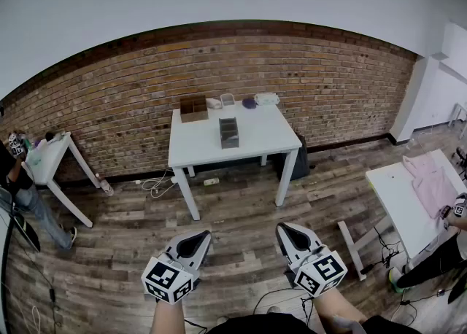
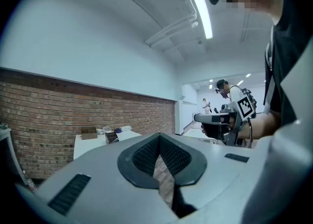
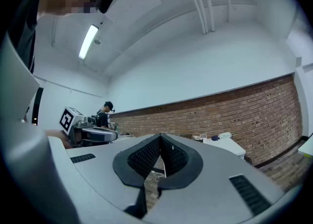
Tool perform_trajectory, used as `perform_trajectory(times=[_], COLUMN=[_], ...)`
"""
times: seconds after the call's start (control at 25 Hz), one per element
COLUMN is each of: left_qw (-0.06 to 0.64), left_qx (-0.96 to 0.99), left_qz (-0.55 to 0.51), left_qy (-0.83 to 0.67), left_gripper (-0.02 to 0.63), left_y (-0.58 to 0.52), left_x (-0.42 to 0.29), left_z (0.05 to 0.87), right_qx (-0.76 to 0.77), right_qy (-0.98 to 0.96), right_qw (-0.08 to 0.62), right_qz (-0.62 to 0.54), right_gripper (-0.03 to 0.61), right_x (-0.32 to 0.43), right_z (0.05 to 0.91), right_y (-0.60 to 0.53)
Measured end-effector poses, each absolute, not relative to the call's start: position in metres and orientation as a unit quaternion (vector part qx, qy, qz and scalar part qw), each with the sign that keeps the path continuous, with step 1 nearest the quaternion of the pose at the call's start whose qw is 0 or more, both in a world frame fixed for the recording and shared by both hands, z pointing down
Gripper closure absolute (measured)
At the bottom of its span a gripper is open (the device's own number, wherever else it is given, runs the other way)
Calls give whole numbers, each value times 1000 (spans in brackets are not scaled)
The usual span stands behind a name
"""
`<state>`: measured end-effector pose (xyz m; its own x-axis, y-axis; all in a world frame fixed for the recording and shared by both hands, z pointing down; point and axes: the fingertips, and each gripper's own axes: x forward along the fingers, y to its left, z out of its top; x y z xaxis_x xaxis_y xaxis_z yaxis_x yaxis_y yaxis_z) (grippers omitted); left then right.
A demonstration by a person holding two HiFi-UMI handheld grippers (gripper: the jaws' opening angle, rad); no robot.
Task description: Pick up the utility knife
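Currently no approach is under way. The left gripper (image 1: 191,241) and right gripper (image 1: 295,236) sit side by side at lower centre of the head view, held low over the wooden floor (image 1: 241,201) and pointing forward. On each, the jaw tips meet and nothing is between them; only floor shows through the slit.

The utility knife cannot be made out. It is presumably among the small items on the white table (image 1: 255,139) at upper centre, near the grey organiser (image 1: 229,133) and brown box (image 1: 193,109). Its long axis is unreadable. The table lies straight ahead and well apart, with neither gripper clearly nearer. Judgement: walk up first, then open the jaws.
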<state>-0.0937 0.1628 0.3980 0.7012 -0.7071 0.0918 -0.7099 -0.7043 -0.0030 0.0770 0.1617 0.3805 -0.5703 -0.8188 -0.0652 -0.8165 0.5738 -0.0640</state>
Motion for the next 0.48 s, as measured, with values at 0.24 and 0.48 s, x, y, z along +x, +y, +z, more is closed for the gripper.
perform_trajectory(times=[0.24, 0.48], left_qw=[16, 24], left_qx=[930, 932], left_qz=[51, 55], left_qy=[-365, -358], left_gripper=[620, 620], left_y=[167, 166], left_x=[-125, -145], left_z=[406, 414], right_qx=[-485, -503], right_qy=[873, 862], right_qw=[47, 51], right_qz=[-8, -21], right_gripper=[578, 578], right_x=[49, 40], right_z=[381, 390], right_y=[167, 181])
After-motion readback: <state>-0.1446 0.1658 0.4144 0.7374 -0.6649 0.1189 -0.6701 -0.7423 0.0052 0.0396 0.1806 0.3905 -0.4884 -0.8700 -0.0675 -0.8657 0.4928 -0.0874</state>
